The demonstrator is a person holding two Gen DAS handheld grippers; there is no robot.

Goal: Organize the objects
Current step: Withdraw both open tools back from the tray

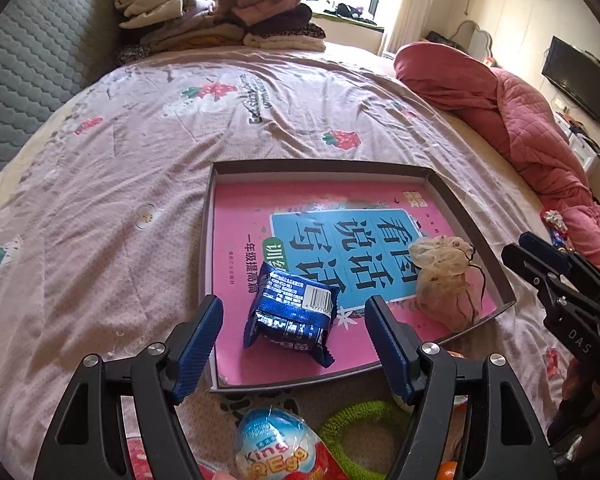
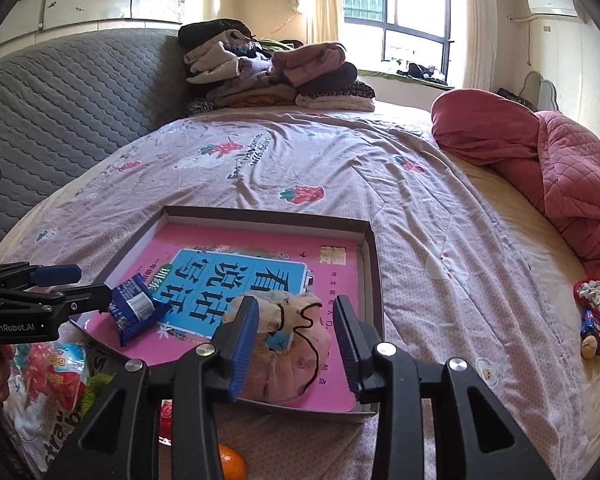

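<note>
A shallow brown box [image 1: 472,220] [image 2: 374,264] lies on the bed with a pink book [image 1: 244,216] [image 2: 236,240] inside. A blue snack packet [image 1: 292,312] [image 2: 134,312] and a beige drawstring pouch [image 1: 444,276] [image 2: 296,356] rest on the book. My left gripper [image 1: 294,344] [image 2: 78,284] is open, its jaws either side of the packet and not touching it. My right gripper [image 2: 296,340] [image 1: 536,256] is open, its jaws either side of the pouch.
A Kinder egg [image 1: 276,444], a green loop [image 1: 356,424] and an orange [image 2: 232,460] lie on the bed in front of the box. A snack bag [image 2: 48,384] lies at left. Small items [image 2: 592,320] lie beside a red quilt [image 2: 560,172]. Folded clothes [image 2: 276,76] are stacked at the far end.
</note>
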